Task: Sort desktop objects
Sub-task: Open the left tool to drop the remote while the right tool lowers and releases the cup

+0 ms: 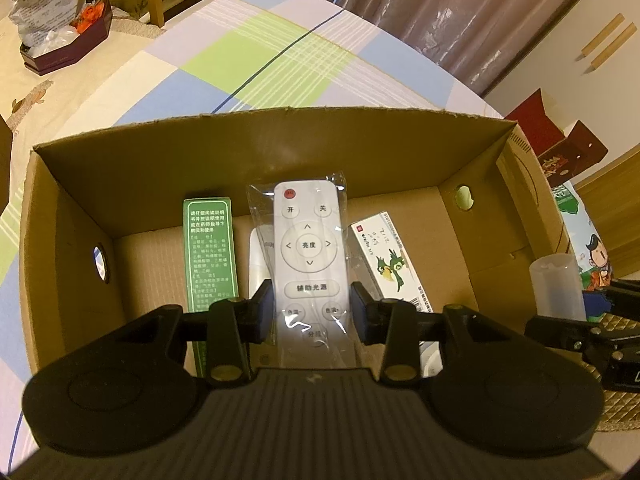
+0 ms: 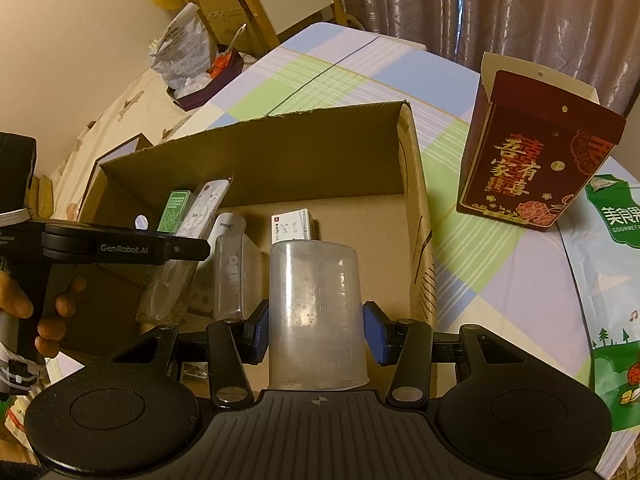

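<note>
Behind your grippers a checked cloth (image 1: 256,60) covered the table, with curtains (image 2: 500,0) beyond. One open cardboard box (image 1: 72,216) sat right below and ahead of both grippers. Your left gripper (image 1: 307,312) was clenched on one white remote (image 1: 307,248) in a clear sleeve, held over the box. Your right gripper (image 2: 318,330) grasped one clear measuring cup (image 2: 316,308), upside down, above the box's near edge. Inside the box you had one green carton (image 1: 209,256) left of the remote, one white carton (image 1: 390,264) with a bird print to its right, and one white thing (image 1: 258,256) behind it, mostly hidden. Ahead and right of your right gripper stood one red gift box (image 2: 536,160), and one snack bag (image 2: 608,280) lay further right.
</note>
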`<state>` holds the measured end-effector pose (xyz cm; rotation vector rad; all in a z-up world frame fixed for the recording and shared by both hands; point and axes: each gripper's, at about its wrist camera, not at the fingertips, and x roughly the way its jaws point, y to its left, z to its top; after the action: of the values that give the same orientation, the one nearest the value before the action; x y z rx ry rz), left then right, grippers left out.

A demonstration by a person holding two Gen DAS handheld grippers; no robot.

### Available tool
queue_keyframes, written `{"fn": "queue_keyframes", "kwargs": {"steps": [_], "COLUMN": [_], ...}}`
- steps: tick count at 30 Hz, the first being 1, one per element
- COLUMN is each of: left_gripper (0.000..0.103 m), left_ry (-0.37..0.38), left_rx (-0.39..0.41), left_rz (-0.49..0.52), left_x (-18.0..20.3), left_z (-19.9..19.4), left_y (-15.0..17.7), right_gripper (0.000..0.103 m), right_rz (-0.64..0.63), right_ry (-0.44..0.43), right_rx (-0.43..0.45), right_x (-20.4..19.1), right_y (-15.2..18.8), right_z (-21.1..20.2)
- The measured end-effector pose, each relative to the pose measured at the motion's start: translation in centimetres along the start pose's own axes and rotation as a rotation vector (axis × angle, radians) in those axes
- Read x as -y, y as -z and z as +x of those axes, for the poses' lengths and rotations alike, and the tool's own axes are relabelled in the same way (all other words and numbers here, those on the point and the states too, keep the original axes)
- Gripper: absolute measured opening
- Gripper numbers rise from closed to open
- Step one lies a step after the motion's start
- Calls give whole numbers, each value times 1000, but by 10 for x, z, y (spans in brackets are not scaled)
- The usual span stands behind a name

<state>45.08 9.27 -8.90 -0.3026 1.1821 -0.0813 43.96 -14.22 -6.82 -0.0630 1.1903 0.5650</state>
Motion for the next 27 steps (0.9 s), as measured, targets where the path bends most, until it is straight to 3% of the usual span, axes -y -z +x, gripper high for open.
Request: {"fn": "queue_keyframes", "kwargs": {"steps": [8,13,18,27], "left_gripper": [36,51,52,56], "left_ry": [8,12,24,34], "left_rx": [-31,-21,0,22], "left_rz": [-5,-8,-7,1], "left_x": [-2,-5,-7,-10], "left_z": [5,0,-12,-22], "left_y": [2,1,0,-4], "right_gripper": [47,47,47,47], "right_rz": [-10,-31,-61,-259], "right_ry": [2,12,26,181], "right_rx": [-7,-13,-30,-57], "right_x": [-1,-4,-8,-32], "right_y": [0,-2,-4,-20], "right_z": [3,7,20,55]}}
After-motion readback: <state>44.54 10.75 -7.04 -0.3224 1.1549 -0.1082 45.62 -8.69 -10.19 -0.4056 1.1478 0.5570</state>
